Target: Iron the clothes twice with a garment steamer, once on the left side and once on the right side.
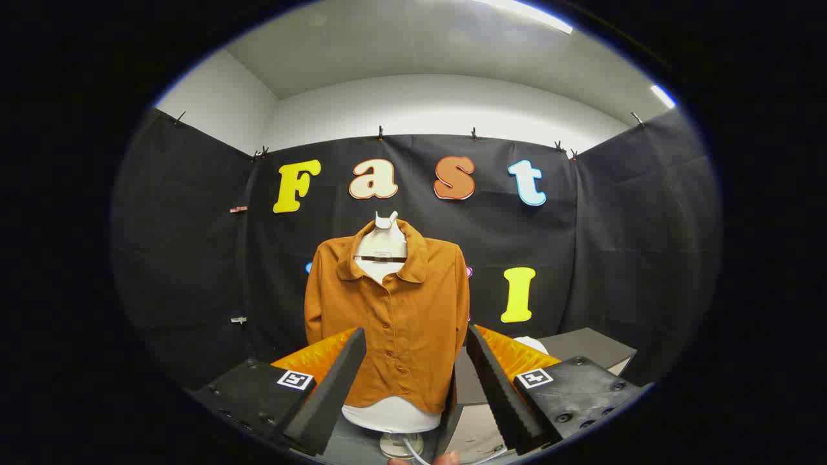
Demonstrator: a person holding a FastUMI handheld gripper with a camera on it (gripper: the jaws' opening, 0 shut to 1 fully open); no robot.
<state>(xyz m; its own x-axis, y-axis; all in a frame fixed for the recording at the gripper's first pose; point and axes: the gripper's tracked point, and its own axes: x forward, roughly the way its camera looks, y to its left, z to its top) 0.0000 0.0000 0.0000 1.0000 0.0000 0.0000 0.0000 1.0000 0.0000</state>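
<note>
Open gripper point(417, 342) faces a brown shirt point(394, 316) on a dress form, with nothing held.

The two fingers stand spread wide apart, gripping nothing, and the shirt shows in the gap between them, some way beyond their tips. The shirt is buttoned down the front and hangs on a white dress form point(382, 242), whose neck stub rises above the collar and whose rounded lower end point(394, 413) pokes out below the hem. The form stands on a small round base point(400, 444) on a grey table point(352, 449). A white cord point(413, 452) curls on the table just by the base. A low grey box point(585, 349) sits beyond the right finger, beside the shirt. Black cloth point(194, 258) walls the booth behind and on both sides, well apart from the shirt's sleeves.
</note>
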